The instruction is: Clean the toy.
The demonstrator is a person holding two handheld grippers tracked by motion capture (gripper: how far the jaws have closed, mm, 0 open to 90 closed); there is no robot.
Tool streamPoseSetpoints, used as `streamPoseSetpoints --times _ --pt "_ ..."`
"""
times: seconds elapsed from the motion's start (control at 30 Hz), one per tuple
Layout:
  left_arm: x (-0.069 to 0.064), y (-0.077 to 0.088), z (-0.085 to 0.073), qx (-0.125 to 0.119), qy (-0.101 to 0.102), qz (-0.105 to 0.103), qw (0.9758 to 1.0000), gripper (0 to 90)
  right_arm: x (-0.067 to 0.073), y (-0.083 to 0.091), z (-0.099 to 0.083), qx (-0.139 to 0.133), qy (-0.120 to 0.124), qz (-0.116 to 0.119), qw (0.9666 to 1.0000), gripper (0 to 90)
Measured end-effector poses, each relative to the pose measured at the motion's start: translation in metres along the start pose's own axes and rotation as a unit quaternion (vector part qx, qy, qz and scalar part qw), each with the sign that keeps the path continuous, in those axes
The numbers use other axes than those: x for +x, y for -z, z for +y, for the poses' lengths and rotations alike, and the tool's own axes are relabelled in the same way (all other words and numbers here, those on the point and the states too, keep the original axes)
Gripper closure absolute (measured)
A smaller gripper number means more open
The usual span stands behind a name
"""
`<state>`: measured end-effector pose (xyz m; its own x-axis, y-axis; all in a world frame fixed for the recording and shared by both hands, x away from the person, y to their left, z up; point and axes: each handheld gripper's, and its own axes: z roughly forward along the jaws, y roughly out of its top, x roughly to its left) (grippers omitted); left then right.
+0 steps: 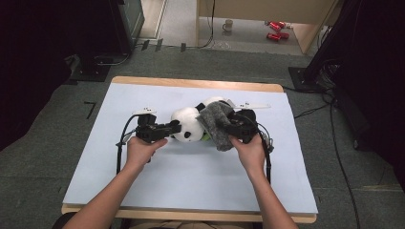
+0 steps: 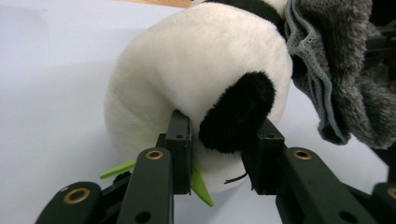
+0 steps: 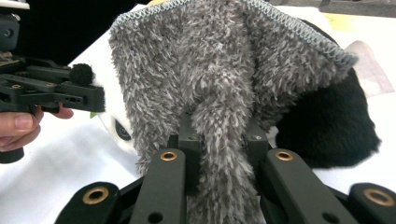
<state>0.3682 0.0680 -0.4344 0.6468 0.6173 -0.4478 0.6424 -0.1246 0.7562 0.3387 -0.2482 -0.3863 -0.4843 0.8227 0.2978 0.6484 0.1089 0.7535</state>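
Grey cloth [image 3: 224, 93] between right jaws

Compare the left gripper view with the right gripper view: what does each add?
Left gripper view only: the left claw shut on the panda toy's black ear, with a green leaf below. Right gripper view only: the right claw shut on the grey cloth, and the panda's black body. Both: panda, cloth, white table cover.

Lab-like recording room: grey carpet [image 1: 47, 157], floor cables [image 1: 334, 143], dark equipment stands [image 1: 102, 33], paper-covered table [image 1: 191, 181].
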Motion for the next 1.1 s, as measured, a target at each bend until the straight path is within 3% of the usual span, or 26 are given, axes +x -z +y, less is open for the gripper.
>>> streamPoseSetpoints --times 0.1,0.17,0.27,0.37,0.47,0.6,0.67,0.77,0.87,0.93,0.97,1.0,1.03,1.1 --pt "0.002 0.002 0.0 0.004 -0.012 0.005 0.9999 57.9 0.002 -0.006 -0.001 0.007 0.017 -0.014 0.9997 76.7" --pt "0.001 0.004 0.0 0.008 -0.042 0.012 0.999 52.7 -0.001 -0.009 -0.003 0.006 0.014 -0.014 0.9998 76.7" --pt "-0.002 0.009 0.002 0.014 -0.097 0.025 0.9949 47.4 -0.006 -0.01 -0.004 0.007 0.009 -0.011 0.9999 76.6" --pt "-0.002 0.019 0.01 -0.007 -0.122 0.008 0.9925 42.2 -0.007 -0.012 -0.003 0.009 0.009 -0.008 0.9999 76.5" --pt "-0.001 0.02 0.021 0.008 -0.137 -0.012 0.9905 35.3 -0.007 -0.012 -0.004 0.012 0.007 -0.005 0.9999 76.4" --pt "-0.002 0.015 0.036 0.014 -0.172 -0.014 0.985 32.2 -0.007 -0.012 -0.004 0.015 0.008 -0.004 0.9999 76.2" --pt "-0.002 0.01 0.043 0.034 -0.18 -0.023 0.9828 29.3 -0.007 -0.012 -0.005 0.014 0.008 -0.005 0.9998 76.1" --pt "-0.005 0.002 0.052 0.052 -0.206 -0.015 0.9771 29.5 -0.006 -0.012 -0.005 0.015 0.007 -0.006 0.9998 75.9" --pt "-0.005 -0.011 0.058 0.075 -0.205 -0.023 0.9756 27.9 -0.005 -0.012 -0.006 0.015 0.006 -0.005 0.9998 75.7" --pt "-0.006 -0.019 0.055 0.093 -0.228 -0.011 0.9691 24.5 -0.005 -0.013 -0.006 0.016 0.006 -0.004 0.9999 75.5" --pt "-0.007 -0.023 0.053 0.097 -0.244 -0.002 0.9649 24.6 -0.004 -0.013 -0.007 0.017 0.007 -0.003 0.9998 75.3" --pt "-0.008 -0.026 0.05 0.103 -0.264 0.009 0.9591 25.8 -0.004 -0.014 -0.007 0.018 0.007 -0.004 0.9998 75.1" --pt "-0.008 -0.027 0.048 0.103 -0.272 0.012 0.9565 28.7 -0.003 -0.014 -0.008 0.021 0.009 -0.005 0.9997 75.0" --pt "-0.005 -0.027 0.047 0.101 -0.257 0.012 0.9609 38.7 -0.001 -0.014 -0.008 0.019 0.012 -0.008 0.9997 75.0"
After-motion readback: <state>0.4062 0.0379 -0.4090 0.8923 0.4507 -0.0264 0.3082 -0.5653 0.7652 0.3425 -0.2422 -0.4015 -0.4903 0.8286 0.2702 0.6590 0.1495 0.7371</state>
